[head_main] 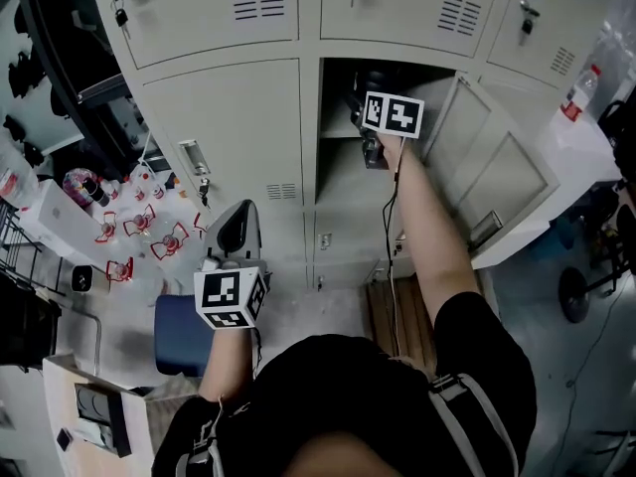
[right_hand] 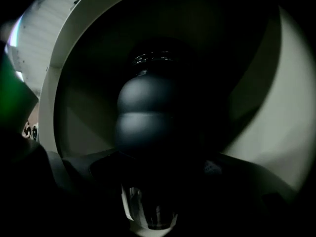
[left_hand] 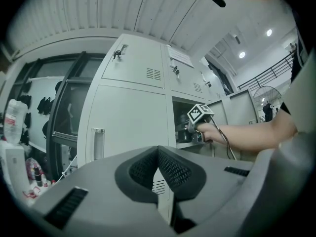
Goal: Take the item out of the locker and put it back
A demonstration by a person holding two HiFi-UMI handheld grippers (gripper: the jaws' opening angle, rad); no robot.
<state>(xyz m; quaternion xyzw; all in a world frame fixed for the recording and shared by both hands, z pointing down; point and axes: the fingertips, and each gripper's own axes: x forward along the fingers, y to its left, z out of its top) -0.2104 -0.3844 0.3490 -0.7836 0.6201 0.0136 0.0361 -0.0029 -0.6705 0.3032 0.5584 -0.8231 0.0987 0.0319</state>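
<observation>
1. The dark, two-lobed item (right_hand: 148, 117) fills the middle of the right gripper view. Its long axis runs from the bottom to the top of that frame, with the smaller lobe uppermost.
2. The item sits inside the open compartment (head_main: 338, 192) of the beige metal locker bank, right of centre in the upper half of the head view. The compartment's beige door (head_main: 497, 172) is swung wide to the right.
3. The right gripper (right_hand: 153, 177) reaches into that compartment at arm's length. Its dark jaws stand to either side of the item's lower part and appear pressed against it.
4. The compartment is so dark that the item's colour, material and base are hard to make out. A clear, glassy piece (right_hand: 148, 211) shows at the bottom of the right gripper view, but what it belongs to cannot be told.
5. In the head view the right gripper's marker cube and the person's hand cover most of the item.
6. The left gripper (head_main: 234, 232) hangs low at the left of the head view, in front of closed locker doors. Its jaws are pressed together with nothing between them.
</observation>
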